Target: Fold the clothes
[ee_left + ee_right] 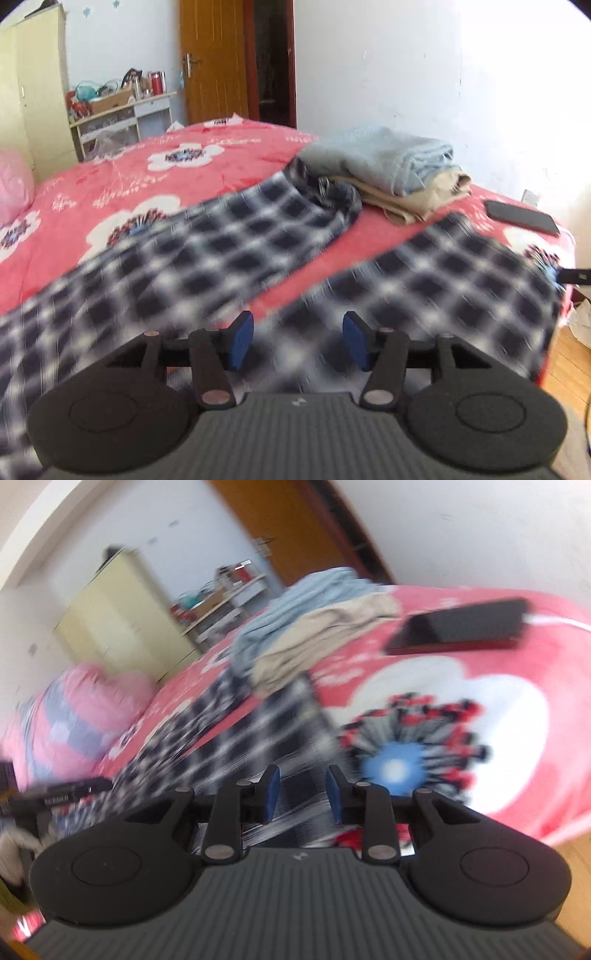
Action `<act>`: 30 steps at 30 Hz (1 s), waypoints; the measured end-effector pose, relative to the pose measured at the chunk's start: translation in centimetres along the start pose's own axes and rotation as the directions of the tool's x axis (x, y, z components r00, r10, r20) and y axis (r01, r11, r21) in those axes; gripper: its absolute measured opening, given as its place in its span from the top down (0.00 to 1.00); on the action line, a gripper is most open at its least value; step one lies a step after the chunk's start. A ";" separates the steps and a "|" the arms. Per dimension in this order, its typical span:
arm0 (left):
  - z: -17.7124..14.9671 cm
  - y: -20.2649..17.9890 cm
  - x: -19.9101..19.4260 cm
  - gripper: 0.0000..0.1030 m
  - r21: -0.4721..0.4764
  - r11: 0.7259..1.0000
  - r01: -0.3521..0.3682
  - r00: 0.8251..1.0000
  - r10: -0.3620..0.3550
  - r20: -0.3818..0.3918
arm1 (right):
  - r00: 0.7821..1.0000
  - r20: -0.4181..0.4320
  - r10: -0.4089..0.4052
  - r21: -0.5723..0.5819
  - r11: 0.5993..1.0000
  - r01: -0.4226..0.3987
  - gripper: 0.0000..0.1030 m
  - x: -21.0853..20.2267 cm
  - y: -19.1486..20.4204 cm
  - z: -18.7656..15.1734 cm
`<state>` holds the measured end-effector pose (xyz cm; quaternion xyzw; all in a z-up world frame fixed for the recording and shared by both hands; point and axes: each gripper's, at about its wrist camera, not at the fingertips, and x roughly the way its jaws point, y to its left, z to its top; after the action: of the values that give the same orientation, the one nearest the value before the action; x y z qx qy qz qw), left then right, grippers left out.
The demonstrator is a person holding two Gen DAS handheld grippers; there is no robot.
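While both grippers, left gripper (pixel 298 339) and right gripper (pixel 303 794), gape empty, the checked garment (pixel 229 243) lies just ahead.

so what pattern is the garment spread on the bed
Dark navy and white check garment, clearest in the left wrist view.

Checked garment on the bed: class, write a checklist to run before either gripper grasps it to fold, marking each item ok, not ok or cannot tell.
1. left gripper open: ok.
2. right gripper open: ok.
3. checked garment lying flat: not ok, bunched near the stack.
4. folded stack clear of garment: not ok, they touch.
5. phone off the garment: ok.
6. Sharp view: not ok, blurred.
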<state>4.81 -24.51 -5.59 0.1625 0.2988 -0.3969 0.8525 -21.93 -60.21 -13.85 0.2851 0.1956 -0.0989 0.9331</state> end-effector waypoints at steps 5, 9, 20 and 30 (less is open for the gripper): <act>-2.3 0.4 -0.9 0.43 -0.072 0.997 0.002 1.000 -0.004 -0.030 | 0.995 -0.048 -0.088 -0.210 0.975 0.076 0.77 4.0 1.6 -0.5; -2.6 1.4 -0.3 0.43 -0.129 0.992 0.005 0.999 -0.009 -0.034 | 0.983 0.061 -0.172 -0.111 0.978 0.178 0.75 2.9 1.2 2.7; -0.5 5.1 2.4 0.42 -0.278 0.961 0.009 1.000 -0.006 0.012 | 0.999 0.049 0.020 -0.304 0.953 -0.004 0.75 9.8 10.8 6.8; -3.4 12.1 -0.2 0.41 -0.423 0.906 -0.027 0.998 0.052 0.048 | 0.996 -0.080 -0.043 -0.286 0.958 0.019 0.75 23.9 14.2 9.8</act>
<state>12.80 -14.98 -7.58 -0.0312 0.3492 -0.3104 0.8836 6.88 -55.93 -9.48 0.1487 0.2519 -0.0721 0.9535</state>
